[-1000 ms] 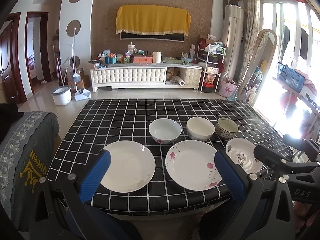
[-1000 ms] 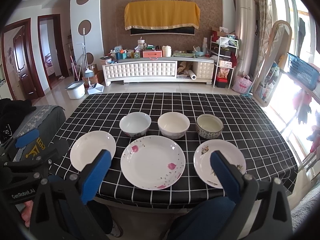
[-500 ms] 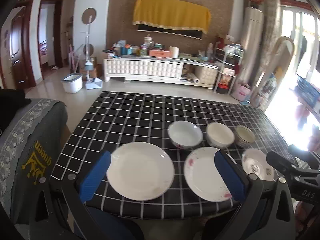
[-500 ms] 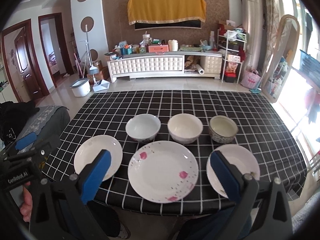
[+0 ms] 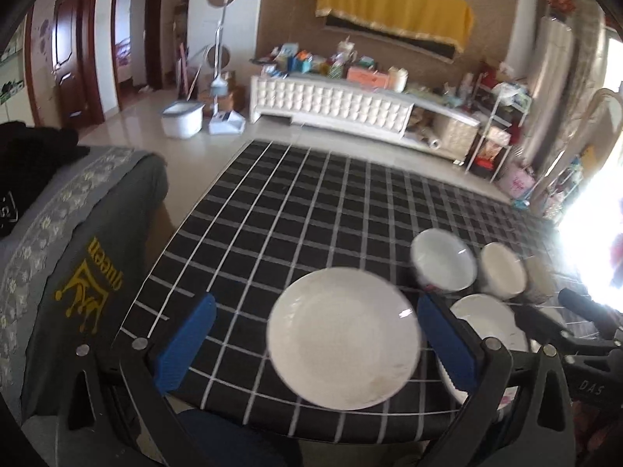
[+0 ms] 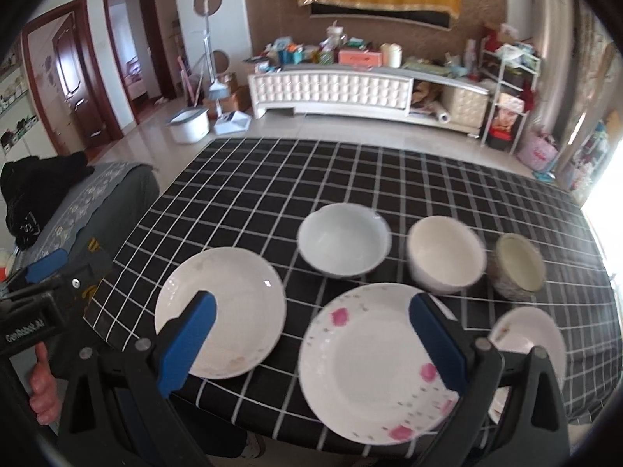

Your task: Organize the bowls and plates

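Observation:
Three plates lie along the near edge of a black checked table [image 6: 272, 179]: a plain white plate [image 6: 220, 311] [image 5: 344, 336] on the left, a pink-flowered plate [image 6: 373, 362] in the middle, a small patterned plate [image 6: 525, 338] on the right. Behind them stand a white bowl [image 6: 344, 239] [image 5: 444, 258], a cream bowl [image 6: 446, 253] [image 5: 502, 268] and a small patterned bowl [image 6: 520, 264]. My left gripper [image 5: 319, 340] is open and empty, above the near edge at the plain plate. My right gripper [image 6: 311, 344] is open and empty, between the plain and flowered plates.
A grey-covered chair [image 5: 78, 241] stands at the table's left side. The far half of the table holds nothing. A white TV cabinet [image 6: 331, 89] and shelves stand beyond. The other gripper shows at the left edge of the right wrist view [image 6: 43, 299].
Both grippers have moved left and closer to the table. The left now faces the plain white plate; the right has shifted from the flowered plate toward the plain one. Dishes have not moved.

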Demonstrator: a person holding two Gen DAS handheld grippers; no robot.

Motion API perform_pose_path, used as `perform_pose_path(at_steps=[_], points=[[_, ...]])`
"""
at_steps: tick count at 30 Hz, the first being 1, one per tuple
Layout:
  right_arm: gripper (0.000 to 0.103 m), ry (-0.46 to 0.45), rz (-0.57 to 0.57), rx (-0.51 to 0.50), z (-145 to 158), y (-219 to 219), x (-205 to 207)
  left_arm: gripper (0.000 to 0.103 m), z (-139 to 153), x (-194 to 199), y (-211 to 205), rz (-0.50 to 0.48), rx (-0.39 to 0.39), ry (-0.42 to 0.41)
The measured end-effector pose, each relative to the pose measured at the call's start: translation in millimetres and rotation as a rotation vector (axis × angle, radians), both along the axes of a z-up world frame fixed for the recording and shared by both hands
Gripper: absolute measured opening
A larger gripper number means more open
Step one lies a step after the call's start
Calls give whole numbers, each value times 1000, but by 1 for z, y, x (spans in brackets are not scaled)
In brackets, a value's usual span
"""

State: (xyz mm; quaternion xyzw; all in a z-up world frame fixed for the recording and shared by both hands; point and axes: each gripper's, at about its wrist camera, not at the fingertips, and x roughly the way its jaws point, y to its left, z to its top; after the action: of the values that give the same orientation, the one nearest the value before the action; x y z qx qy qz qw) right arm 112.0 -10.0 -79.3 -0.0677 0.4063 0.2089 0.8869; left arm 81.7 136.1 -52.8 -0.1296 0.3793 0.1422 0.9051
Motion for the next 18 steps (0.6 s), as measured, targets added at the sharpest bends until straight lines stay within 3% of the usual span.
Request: perform_pose_path(at_steps=[3, 5, 7, 12, 14, 18], points=[[101, 27, 40, -3, -11, 15, 5, 99, -20, 6, 17, 13, -39, 37], [101, 54, 66, -9, -19, 24, 10, 82, -30, 8, 24, 4, -59, 64], [98, 71, 86, -19, -27, 34, 14, 80, -41, 13, 29, 2, -68, 91], [80, 129, 119, -48, -51, 49, 27, 69, -66, 21, 37, -13, -85, 146], [75, 163, 117, -52, -60, 51, 34, 59, -77, 25, 39, -19, -88, 182], [65, 203, 114, -81, -78, 55, 41, 48, -95, 29, 45, -28, -124, 227]])
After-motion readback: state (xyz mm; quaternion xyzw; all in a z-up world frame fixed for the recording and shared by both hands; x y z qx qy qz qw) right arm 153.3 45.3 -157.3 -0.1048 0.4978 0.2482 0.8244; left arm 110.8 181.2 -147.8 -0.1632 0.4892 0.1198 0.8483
